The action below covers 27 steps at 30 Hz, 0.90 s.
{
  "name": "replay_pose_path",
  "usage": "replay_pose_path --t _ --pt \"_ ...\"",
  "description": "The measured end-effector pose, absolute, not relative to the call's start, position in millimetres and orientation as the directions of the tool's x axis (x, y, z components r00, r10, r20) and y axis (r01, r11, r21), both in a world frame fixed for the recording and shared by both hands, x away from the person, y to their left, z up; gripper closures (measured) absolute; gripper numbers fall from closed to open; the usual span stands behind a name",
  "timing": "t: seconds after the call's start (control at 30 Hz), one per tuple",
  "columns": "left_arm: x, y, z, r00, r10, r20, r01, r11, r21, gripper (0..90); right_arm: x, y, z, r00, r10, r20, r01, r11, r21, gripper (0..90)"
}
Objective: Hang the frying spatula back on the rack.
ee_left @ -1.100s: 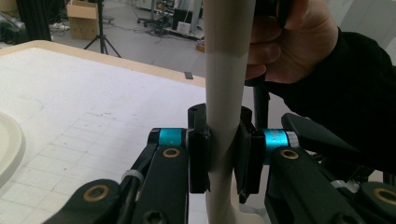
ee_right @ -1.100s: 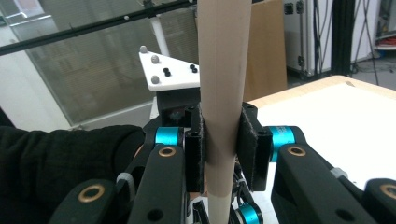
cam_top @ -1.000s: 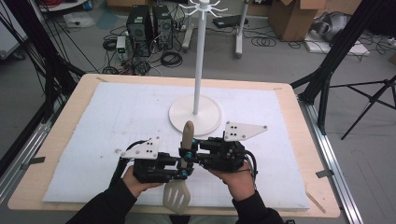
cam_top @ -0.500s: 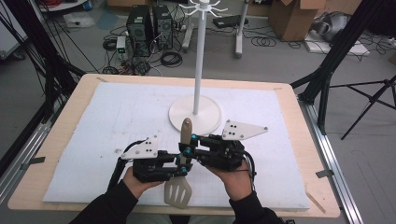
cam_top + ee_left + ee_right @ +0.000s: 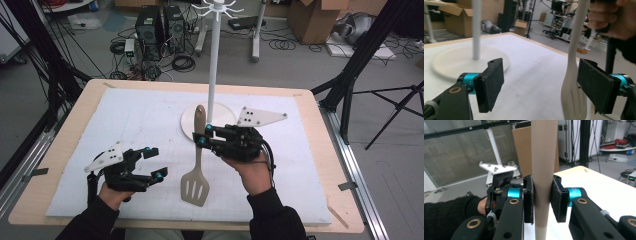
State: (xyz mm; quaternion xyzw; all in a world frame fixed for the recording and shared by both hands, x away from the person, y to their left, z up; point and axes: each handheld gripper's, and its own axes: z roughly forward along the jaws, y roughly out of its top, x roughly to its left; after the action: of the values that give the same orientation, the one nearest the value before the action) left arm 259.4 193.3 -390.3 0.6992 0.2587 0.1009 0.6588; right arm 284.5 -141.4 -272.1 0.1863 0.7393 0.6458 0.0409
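A beige slotted spatula (image 5: 197, 165) hangs over the white mat, handle up and blade down. My right gripper (image 5: 202, 136) is shut on its handle (image 5: 543, 170), which runs upright between the two pads. My left gripper (image 5: 154, 162) stands open at the front left of the mat, apart from the spatula. In the left gripper view the spatula's blade (image 5: 571, 97) hangs just inside the right pad, and nothing is between the jaws. A white hanging stand (image 5: 214, 70) with hooks on top rises from a round base (image 5: 187, 120) behind the spatula.
The white mat (image 5: 125, 120) covers most of the wooden table (image 5: 65, 150). Black frame posts stand at the left and right of the table. Computers, cables and cardboard boxes lie on the floor beyond the far edge.
My left gripper has let go of the spatula and moved left and toward the front edge, now open. The right gripper keeps the handle and has lifted the spatula slightly away.
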Motion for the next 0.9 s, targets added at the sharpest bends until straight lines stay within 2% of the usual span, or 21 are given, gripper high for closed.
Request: replay_pose_path --t 0.23,0.57,0.9 --pt "259 203 -397 0.836 0.518 -0.18 0.217 -0.011 0.976 22.3 312 -129 -251 -0.923 0.356 0.15 0.202 0.113 0.973 74.6" --pt "259 195 -408 0.855 0.498 -0.148 0.22 -0.09 0.971 22.6 354 -115 -225 -0.902 0.411 0.128 0.201 0.141 0.969 74.7" --pt "258 197 -407 0.857 0.49 -0.158 0.22 -0.071 0.973 22.9 399 -111 -191 -0.858 0.493 0.141 0.223 0.111 0.968 74.7"
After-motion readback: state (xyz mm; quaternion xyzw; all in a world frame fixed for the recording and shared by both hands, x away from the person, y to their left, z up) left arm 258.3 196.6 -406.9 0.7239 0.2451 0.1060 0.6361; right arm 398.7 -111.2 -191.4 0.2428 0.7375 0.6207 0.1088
